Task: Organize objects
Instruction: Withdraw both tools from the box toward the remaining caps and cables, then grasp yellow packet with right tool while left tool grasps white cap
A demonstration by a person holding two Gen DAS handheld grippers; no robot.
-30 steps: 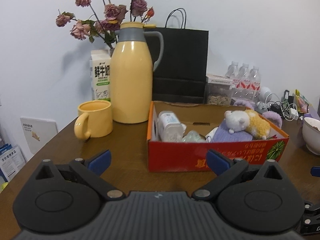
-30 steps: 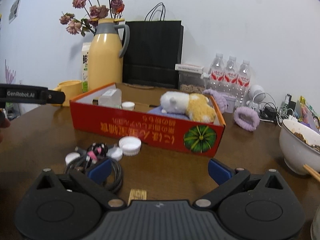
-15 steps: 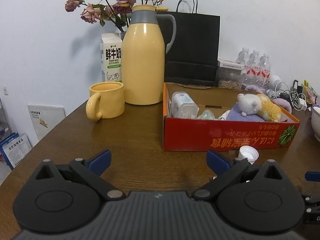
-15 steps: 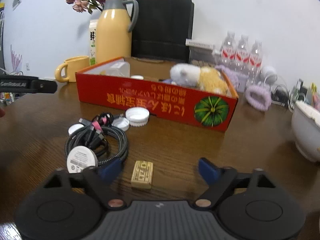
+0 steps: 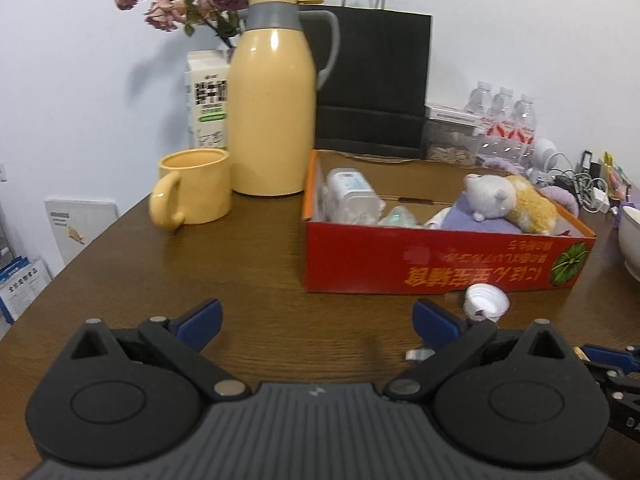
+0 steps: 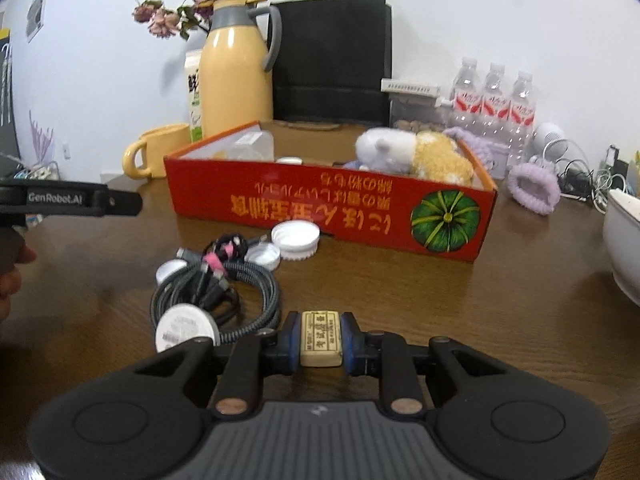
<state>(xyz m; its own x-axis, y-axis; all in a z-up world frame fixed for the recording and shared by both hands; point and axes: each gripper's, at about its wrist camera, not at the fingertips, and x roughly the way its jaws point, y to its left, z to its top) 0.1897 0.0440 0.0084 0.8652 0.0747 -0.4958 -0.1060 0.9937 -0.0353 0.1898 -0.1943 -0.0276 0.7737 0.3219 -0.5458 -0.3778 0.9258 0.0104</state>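
My right gripper [image 6: 321, 332] hovers low over the brown table, its jaws closing on a small beige printed block [image 6: 321, 342]; the blue pads touch both of its sides. A coiled grey cable [image 6: 224, 292] with a round white puck lies just left of it. Beyond sit white caps [image 6: 296, 238] and the red cardboard box [image 6: 320, 204], which holds a plush toy [image 6: 412, 154] and a plastic container. My left gripper [image 5: 316, 316] stands open over bare table, short of the red box [image 5: 440, 276]; nothing is between its fingers.
A yellow mug [image 5: 196, 186], a yellow thermos jug [image 5: 272, 120], a milk carton [image 5: 208, 104] and a black paper bag [image 5: 372, 80] stand behind the box. A white bowl [image 6: 624, 240], a purple scrunchie [image 6: 534, 188], water bottles [image 6: 496, 100] and tangled chargers crowd the right side.
The right gripper's jaws have gone from wide open to gripping the beige block, after the gripper dipped toward it. The left gripper stays open; its view shifted slightly.
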